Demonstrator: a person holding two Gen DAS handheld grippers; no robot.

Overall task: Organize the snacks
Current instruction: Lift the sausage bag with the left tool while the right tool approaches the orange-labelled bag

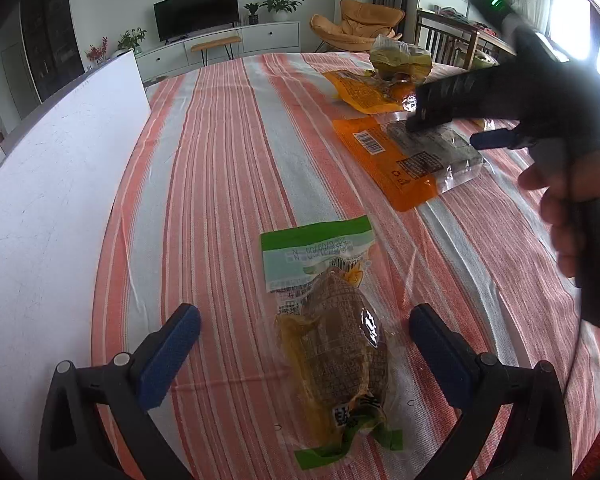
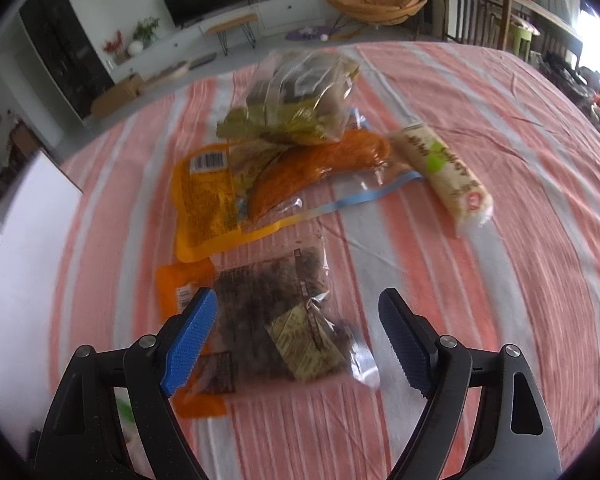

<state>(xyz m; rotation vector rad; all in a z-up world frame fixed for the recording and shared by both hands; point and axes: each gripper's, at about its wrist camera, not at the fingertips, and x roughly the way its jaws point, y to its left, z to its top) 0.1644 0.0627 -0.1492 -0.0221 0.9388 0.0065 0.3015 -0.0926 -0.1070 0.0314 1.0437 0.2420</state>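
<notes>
A green-edged clear pack with a brown snack (image 1: 336, 344) lies on the striped cloth between the blue pads of my left gripper (image 1: 304, 352), which stands open and apart from it. My right gripper (image 2: 298, 336) is open above a clear pack of dark snack (image 2: 276, 320) that rests on an orange pack (image 2: 172, 284); its pads do not press on it. Seen from the left wrist, the right gripper (image 1: 452, 128), held by a hand (image 1: 560, 208), hovers over that dark pack (image 1: 440, 152). Behind lie an orange barcode pack (image 2: 204, 196), an orange sausage-shaped snack (image 2: 320, 164) and a clear bag (image 2: 300, 100).
A white wrapped roll (image 2: 444, 172) lies to the right of the pile. A white board (image 1: 60, 180) stands along the table's left edge. The orange-and-grey striped tablecloth (image 1: 228, 160) covers the table. A TV, plants and an orange chair stand in the room behind.
</notes>
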